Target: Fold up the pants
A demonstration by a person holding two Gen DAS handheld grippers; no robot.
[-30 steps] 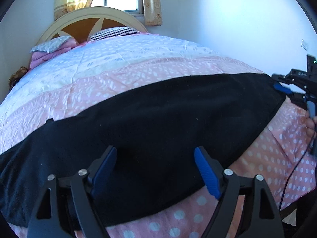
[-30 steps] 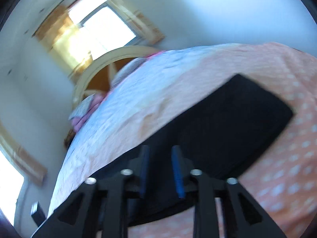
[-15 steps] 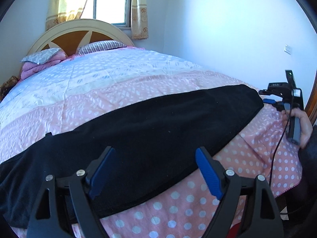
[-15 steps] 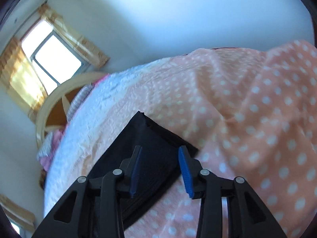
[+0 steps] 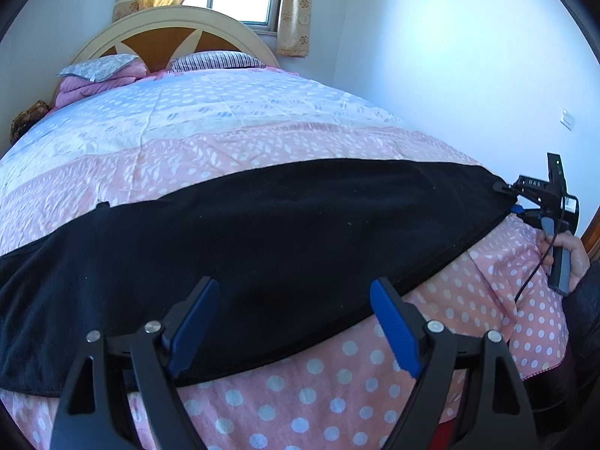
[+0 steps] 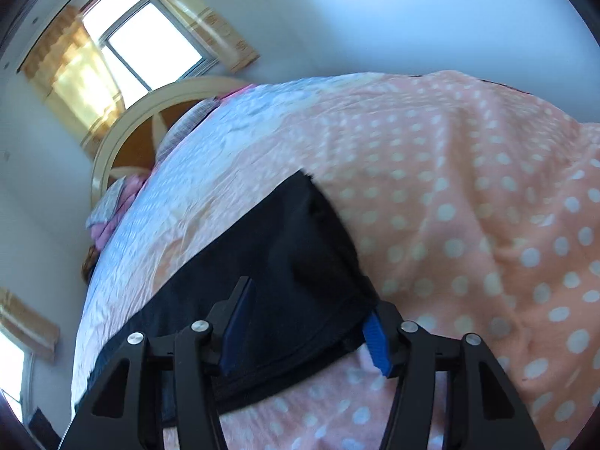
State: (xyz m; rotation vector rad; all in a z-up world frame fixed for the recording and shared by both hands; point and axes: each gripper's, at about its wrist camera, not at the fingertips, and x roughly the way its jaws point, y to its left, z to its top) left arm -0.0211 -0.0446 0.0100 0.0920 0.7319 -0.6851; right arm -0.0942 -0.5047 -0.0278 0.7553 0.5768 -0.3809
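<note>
Black pants [image 5: 262, 232] lie flat in a long strip across the pink dotted bedspread [image 5: 300, 405]. My left gripper [image 5: 296, 322] is open and empty, hovering over the pants' near edge. My right gripper [image 6: 303, 322] is open, its jaws straddling the right end of the pants [image 6: 285, 247] with cloth between them. The right gripper also shows in the left wrist view [image 5: 525, 202] at the pants' far right end.
The bed has a cream and wood headboard [image 5: 168, 33], pillows [image 5: 217, 60] and folded pink bedding [image 5: 90, 86] at the far end. A white wall [image 5: 450, 56] runs along the right. A window with yellow curtains [image 6: 123, 52] is behind the headboard.
My right gripper opened wider and moved onto the pants' right end, so cloth now sits between its jaws. My left gripper stayed open and shifted slightly over the near edge.
</note>
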